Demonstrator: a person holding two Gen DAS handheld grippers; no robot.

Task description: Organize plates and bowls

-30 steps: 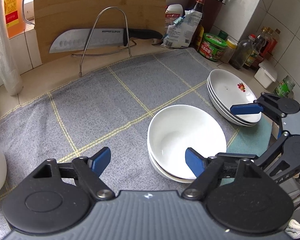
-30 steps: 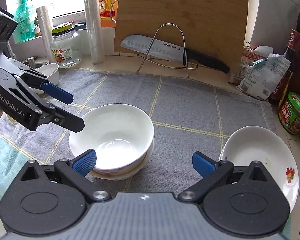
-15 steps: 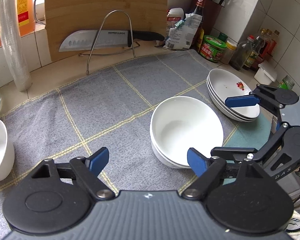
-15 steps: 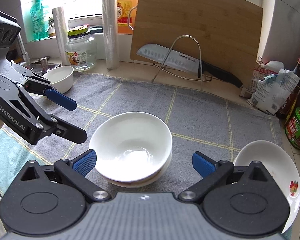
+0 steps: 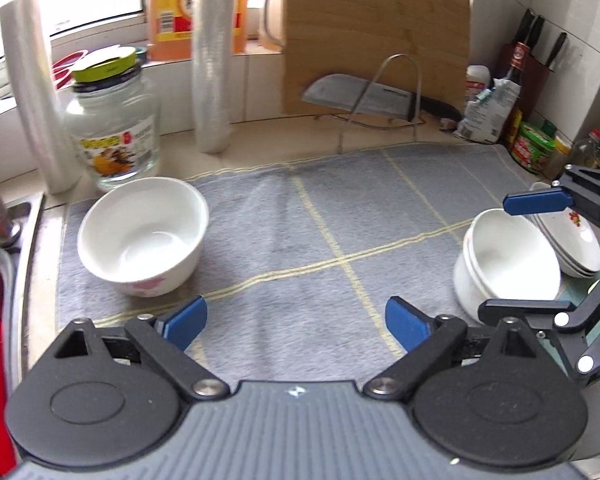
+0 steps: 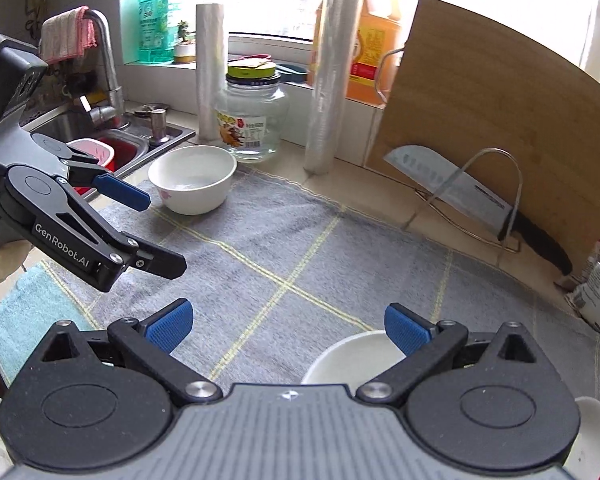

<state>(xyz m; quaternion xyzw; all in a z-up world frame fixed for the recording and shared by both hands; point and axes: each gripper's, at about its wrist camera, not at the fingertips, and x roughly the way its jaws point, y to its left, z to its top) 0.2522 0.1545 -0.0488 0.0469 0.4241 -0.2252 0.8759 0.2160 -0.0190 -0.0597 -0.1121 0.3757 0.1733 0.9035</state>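
The left gripper [image 6: 162, 232] carries white lettering that reads "GenRobot.AI" on its black arm; its blue ribbed pads are opening, with nothing between them. The right gripper [image 6: 286, 326] has its jaws spread wide and empty above the grey terry dish mat [image 5: 320, 232], which is crossed by thin yellow lines. A single white ceramic bowl [image 5: 142, 236], round and glossy with a pink flower print on its outer wall, sits on the mat's far-left part, just beside a clear glass jar [image 5: 114, 128] with a yellow-green lid and a colourful label too blurred to read. At the mat's right edge stand 2 nested white bowls [image 5: 508, 264], touching a stack of shallow white plates [image 5: 576, 244] with a small red motif. Behind, a bamboo cutting board [image 5: 376, 40] leans on the tiled wall, with a steel cleaver [image 6: 448, 188] resting in a bent wire rack [image 6: 476, 196]; the print on the blade is illegible. 2 rolls of clear plastic film [image 5: 212, 60] stand upright near the window.
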